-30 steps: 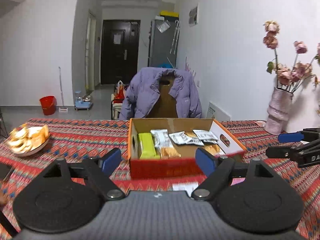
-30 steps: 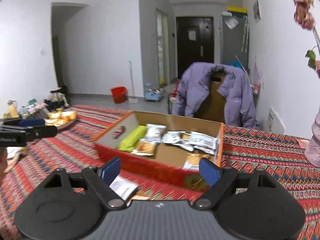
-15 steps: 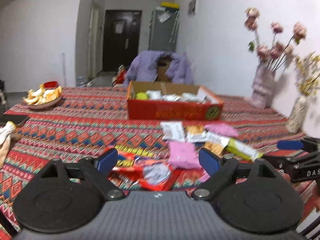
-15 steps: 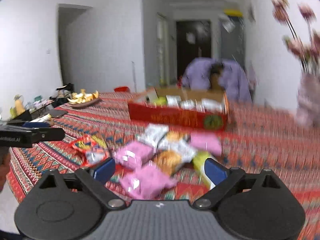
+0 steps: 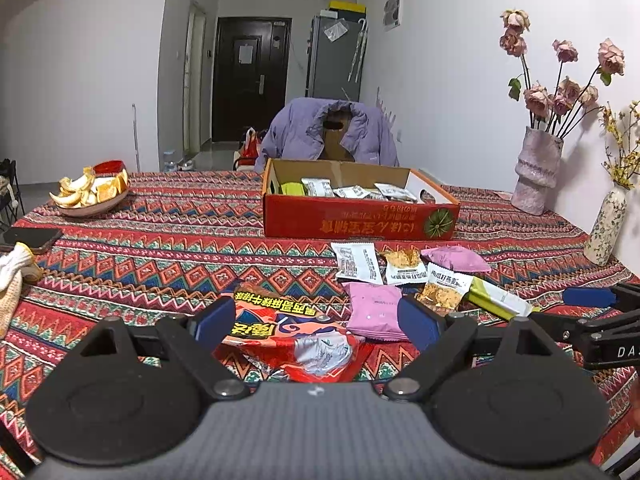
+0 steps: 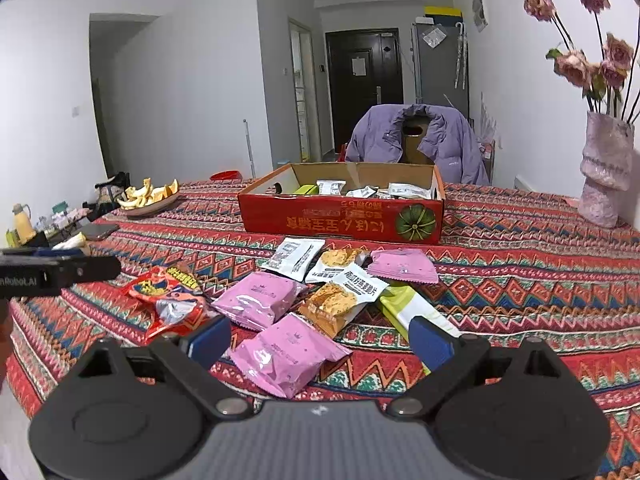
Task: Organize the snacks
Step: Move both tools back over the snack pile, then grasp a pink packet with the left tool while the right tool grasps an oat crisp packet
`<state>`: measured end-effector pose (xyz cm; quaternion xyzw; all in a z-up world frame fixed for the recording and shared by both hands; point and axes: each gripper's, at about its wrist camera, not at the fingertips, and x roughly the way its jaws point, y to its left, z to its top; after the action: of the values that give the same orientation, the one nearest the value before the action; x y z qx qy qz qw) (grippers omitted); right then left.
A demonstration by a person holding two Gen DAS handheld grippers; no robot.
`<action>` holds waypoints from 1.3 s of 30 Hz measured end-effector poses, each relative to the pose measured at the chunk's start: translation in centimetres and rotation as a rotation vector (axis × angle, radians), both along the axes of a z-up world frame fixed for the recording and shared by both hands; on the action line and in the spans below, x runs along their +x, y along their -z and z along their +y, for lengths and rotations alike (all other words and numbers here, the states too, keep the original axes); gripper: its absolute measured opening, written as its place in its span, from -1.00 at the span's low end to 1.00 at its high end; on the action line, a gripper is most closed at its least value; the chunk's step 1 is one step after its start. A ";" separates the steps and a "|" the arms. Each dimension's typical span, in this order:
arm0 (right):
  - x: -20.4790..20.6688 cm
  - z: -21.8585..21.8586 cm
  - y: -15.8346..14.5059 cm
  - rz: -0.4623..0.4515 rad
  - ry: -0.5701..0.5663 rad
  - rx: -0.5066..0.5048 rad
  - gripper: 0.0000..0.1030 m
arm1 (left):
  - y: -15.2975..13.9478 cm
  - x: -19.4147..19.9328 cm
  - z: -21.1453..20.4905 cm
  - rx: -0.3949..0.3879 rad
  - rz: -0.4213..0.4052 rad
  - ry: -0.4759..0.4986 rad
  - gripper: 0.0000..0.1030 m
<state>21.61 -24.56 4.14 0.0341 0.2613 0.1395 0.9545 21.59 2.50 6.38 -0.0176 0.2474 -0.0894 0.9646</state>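
Patterned table [image 5: 160, 240]: snack packets [image 6: 288, 288] scattered loose before red box [image 6: 340, 220] holding more. Left tool [image 5: 316, 324] wide over red bag [image 5: 292, 332], nothing gripped. Right tool [image 6: 320, 340] wide over pink packet [image 6: 284, 352], just opened, empty.

Loose on the tabletop [image 6: 520, 248] lie three pink packets [image 6: 258, 298], three white packets [image 6: 298, 254], one red bag [image 6: 168, 300] and one green-and-white bar [image 6: 412, 308], plus one box [image 6: 340, 220], one fruit plate [image 5: 90, 210] and two vases [image 5: 536, 176].

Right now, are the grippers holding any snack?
No. The left gripper and the right gripper are both open, hovering over the snack packets, holding nothing.
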 end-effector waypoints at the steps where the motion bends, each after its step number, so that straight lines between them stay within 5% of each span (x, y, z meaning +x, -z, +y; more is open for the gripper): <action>1: 0.5 0.0 0.2 0.011 0.001 0.014 0.83 | 0.2 0.6 -0.1 0.001 0.008 0.000 0.74; 13: 11.7 1.1 5.8 0.191 0.062 0.195 0.54 | 2.2 10.0 -2.3 0.028 0.071 0.050 0.63; 18: 15.0 3.3 6.8 0.178 0.067 0.062 0.51 | 3.3 13.9 -3.7 0.049 0.105 0.076 0.57; 21: 15.7 4.5 6.9 0.153 0.046 -0.055 0.17 | 3.9 15.9 -4.9 0.068 0.119 0.101 0.56; 24: 15.6 3.6 6.7 0.158 0.024 -0.048 -0.09 | 4.6 18.0 -6.4 0.073 0.140 0.136 0.56; 32: 12.4 -1.4 4.0 0.117 0.017 0.054 -0.12 | 6.8 22.0 -9.5 0.125 0.235 0.123 0.46; 39: 11.4 -4.7 3.2 0.089 0.070 0.091 -0.12 | 6.4 17.6 -9.2 0.068 0.317 0.149 0.55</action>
<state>33.05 -29.24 0.93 0.0928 0.2956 0.1164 0.9436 39.16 -6.67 0.00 0.0196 0.4001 -0.1484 0.9041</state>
